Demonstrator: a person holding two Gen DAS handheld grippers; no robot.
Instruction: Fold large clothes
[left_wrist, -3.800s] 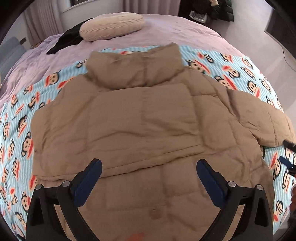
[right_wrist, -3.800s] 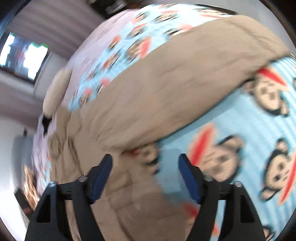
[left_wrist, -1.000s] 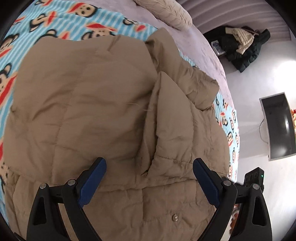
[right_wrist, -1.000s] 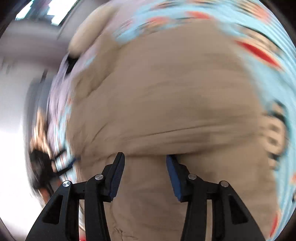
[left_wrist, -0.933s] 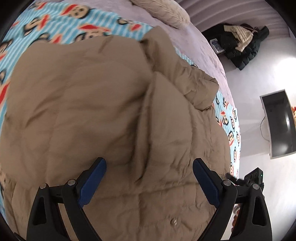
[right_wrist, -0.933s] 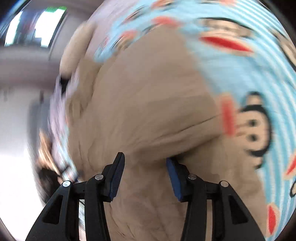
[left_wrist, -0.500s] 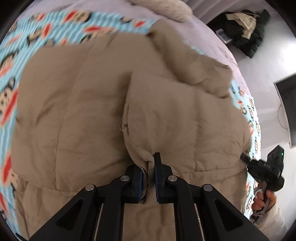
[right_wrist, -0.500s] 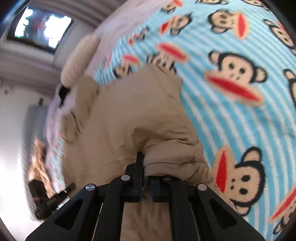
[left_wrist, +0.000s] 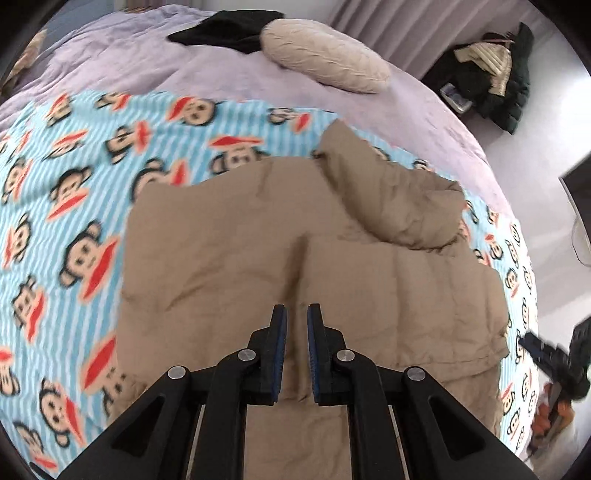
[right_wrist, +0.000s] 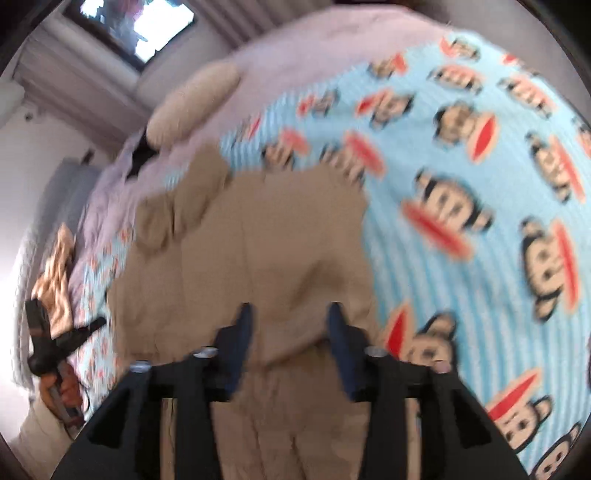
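- left gripper (left_wrist: 294, 325): fingers nearly pressed together, no fabric visibly pinched
- right gripper (right_wrist: 288, 325): blurry, jaws opening, apparently clear of fabric
- tan puffer jacket (left_wrist: 229, 251): quilted, both sides folded inward, flat on monkey-print blanket (left_wrist: 74, 192)
- beige pillow (left_wrist: 325, 66) beyond

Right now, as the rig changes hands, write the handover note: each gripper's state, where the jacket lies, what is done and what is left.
Left gripper: shut on a raised ridge of the tan jacket, mid-body.
Right gripper: jaws opening; jacket fabric lies between them, not pinched.
Jacket: spread on the monkey-print blanket, collar at the far end.
Done: one side flap appears folded in over the body.
Left: probably the remaining folds, hem toward collar; the right view is blurred.
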